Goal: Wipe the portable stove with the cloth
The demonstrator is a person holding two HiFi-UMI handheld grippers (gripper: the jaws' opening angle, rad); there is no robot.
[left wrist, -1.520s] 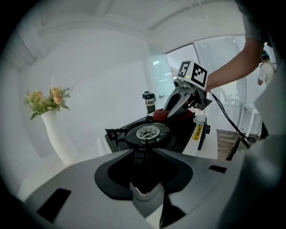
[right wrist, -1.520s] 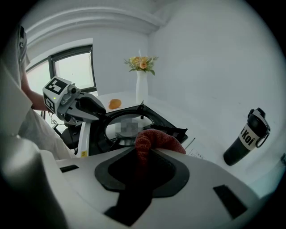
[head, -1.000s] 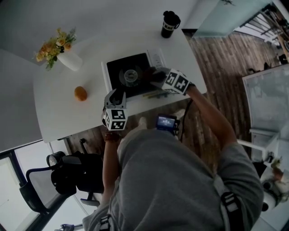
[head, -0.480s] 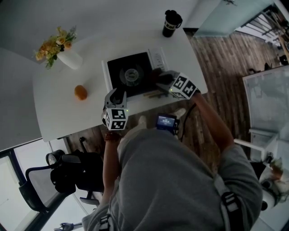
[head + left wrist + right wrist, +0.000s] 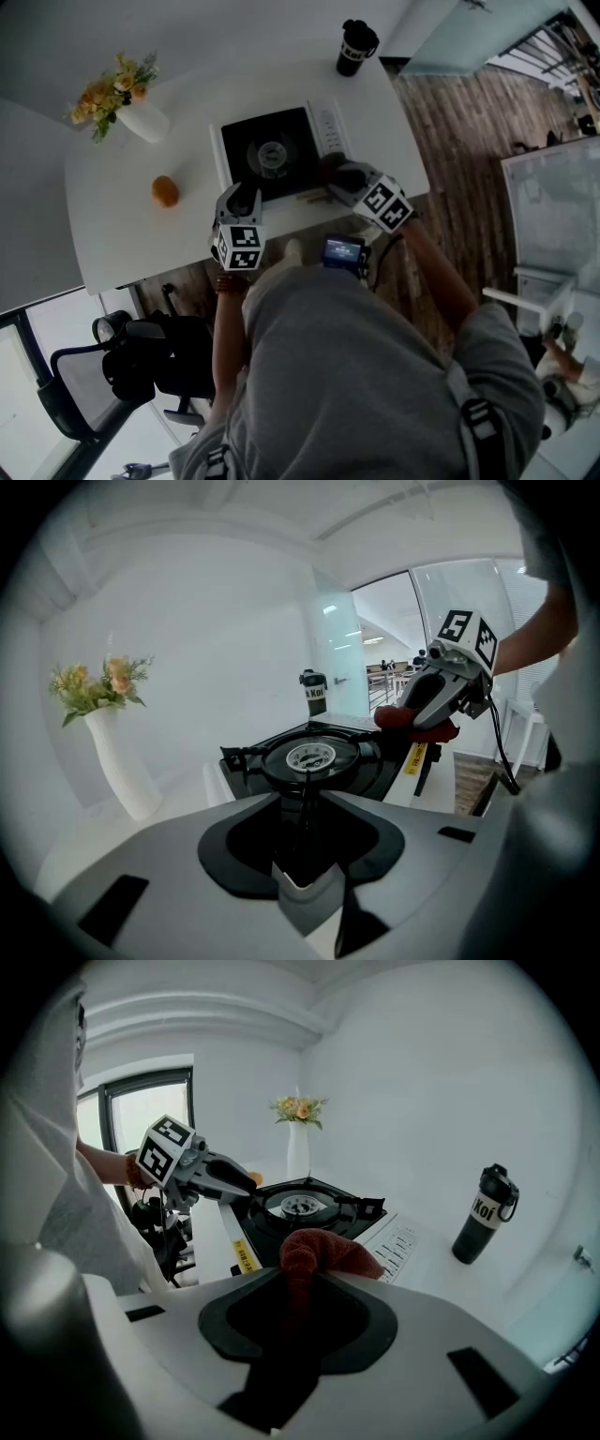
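The portable stove (image 5: 272,150) is black-topped with a white body and a round burner, and sits on the white table (image 5: 122,234). My right gripper (image 5: 330,173) is shut on a bunched red cloth (image 5: 323,1249) at the stove's near right corner, beside the white control panel. The left gripper view shows that cloth (image 5: 412,722) low over the stove's (image 5: 319,761) right edge. My left gripper (image 5: 242,195) rests at the stove's near left edge, pointing at the burner. Its tips (image 5: 305,772) meet with only a thin slit and nothing shows between them.
A black bottle (image 5: 354,47) stands at the table's far corner. A white vase of flowers (image 5: 141,117) and an orange fruit (image 5: 165,191) lie left of the stove. An office chair (image 5: 122,366) stands by the near left edge. Wooden floor lies to the right.
My right gripper has drawn the cloth from the stove's black top toward its near right corner, rolling a little. The left gripper has stayed put.
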